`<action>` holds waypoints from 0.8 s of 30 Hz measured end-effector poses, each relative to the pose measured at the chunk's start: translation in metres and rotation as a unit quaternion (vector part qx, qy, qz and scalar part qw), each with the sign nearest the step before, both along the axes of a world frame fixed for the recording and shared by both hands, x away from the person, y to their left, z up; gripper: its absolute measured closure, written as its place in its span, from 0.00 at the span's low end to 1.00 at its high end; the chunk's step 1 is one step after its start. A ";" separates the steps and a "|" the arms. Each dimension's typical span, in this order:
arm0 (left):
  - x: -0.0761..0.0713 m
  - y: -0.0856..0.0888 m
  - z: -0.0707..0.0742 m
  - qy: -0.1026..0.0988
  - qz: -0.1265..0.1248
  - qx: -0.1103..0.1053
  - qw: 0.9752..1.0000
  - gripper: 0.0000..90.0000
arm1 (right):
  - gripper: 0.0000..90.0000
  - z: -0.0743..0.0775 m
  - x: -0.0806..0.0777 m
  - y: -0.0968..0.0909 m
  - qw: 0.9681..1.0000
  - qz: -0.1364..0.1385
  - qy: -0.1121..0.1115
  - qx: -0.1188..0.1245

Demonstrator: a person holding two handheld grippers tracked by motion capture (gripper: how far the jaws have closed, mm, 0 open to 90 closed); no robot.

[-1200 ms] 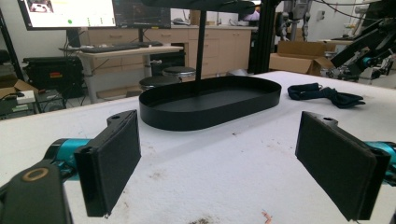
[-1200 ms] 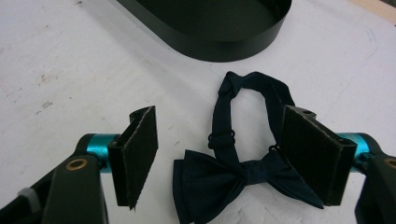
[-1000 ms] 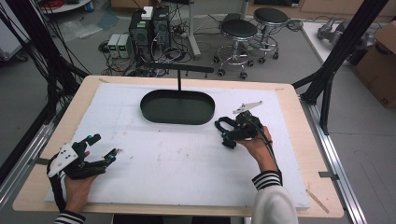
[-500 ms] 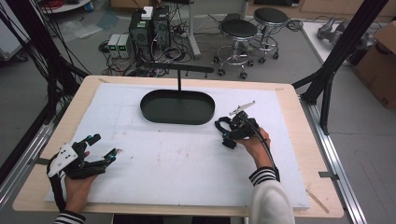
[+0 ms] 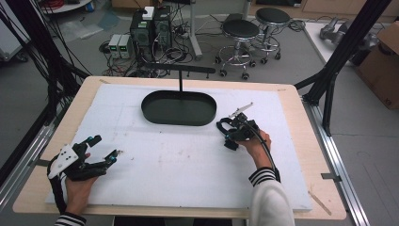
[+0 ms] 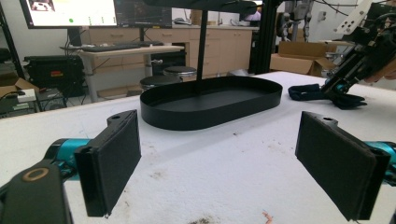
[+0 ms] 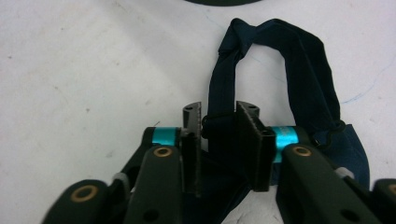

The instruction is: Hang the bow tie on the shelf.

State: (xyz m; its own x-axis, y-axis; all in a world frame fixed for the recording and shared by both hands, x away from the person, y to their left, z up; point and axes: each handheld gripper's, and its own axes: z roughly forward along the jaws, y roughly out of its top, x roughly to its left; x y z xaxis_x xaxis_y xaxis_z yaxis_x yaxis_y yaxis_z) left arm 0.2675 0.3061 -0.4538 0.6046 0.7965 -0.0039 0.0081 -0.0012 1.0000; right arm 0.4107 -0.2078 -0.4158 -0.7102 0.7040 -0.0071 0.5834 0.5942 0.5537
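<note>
Between the pads of the right tool (image 7: 218, 135), a dark blue fabric strap (image 7: 299, 70) is being pinched, its loop lying flat on the table (image 5: 188, 155) just ahead, short of the black oval tray (image 5: 179, 107). Probably the grip is taken low for lifting. Well to its side, the left tool (image 6: 219, 154) is waiting with jaws spread wide, holding nothing.

Left tool (image 5: 101, 149) jaws wide apart; right tool (image 7: 218, 122) jaws nearly closed.

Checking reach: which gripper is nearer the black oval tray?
Right. The right gripper sits just off the black oval tray rim, closed on dark strap; left gripper far back-left.
</note>
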 end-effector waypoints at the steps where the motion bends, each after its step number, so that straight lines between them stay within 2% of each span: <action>1: 0.000 0.000 0.000 0.000 0.000 0.000 1.000 0.16 | 0.85 0.000 0.000 0.000 1.000 -0.001 0.001 -0.004; 4: 0.000 0.000 0.000 0.000 0.000 0.000 1.000 0.16 | 0.85 -0.002 0.001 0.000 1.000 0.000 0.011 0.002; 13: 0.000 0.000 0.000 0.000 0.000 0.000 1.000 0.16 | 0.82 -0.005 0.003 0.000 1.000 -0.005 0.017 0.008; 18: 0.000 0.000 0.000 0.000 0.000 -0.001 1.000 0.16 | 0.92 -0.005 0.003 0.001 1.000 0.002 0.021 0.007; 22: 0.000 0.000 0.000 0.000 0.000 0.000 1.000 0.16 | 0.94 -0.005 0.003 0.001 0.999 -0.004 0.032 0.015; 24: 0.000 0.000 0.000 0.000 0.000 -0.001 1.000 0.16 | 0.94 -0.006 0.003 0.001 0.999 -0.004 0.031 0.016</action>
State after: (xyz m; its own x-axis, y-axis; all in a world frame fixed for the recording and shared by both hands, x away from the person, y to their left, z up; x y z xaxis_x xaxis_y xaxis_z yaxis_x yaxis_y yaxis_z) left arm 0.2675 0.3060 -0.4539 0.6050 0.7962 -0.0047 0.0072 0.0004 1.0000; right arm 0.4137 -0.2073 -0.4215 -0.7023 0.7094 0.0596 0.6222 0.5710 0.5356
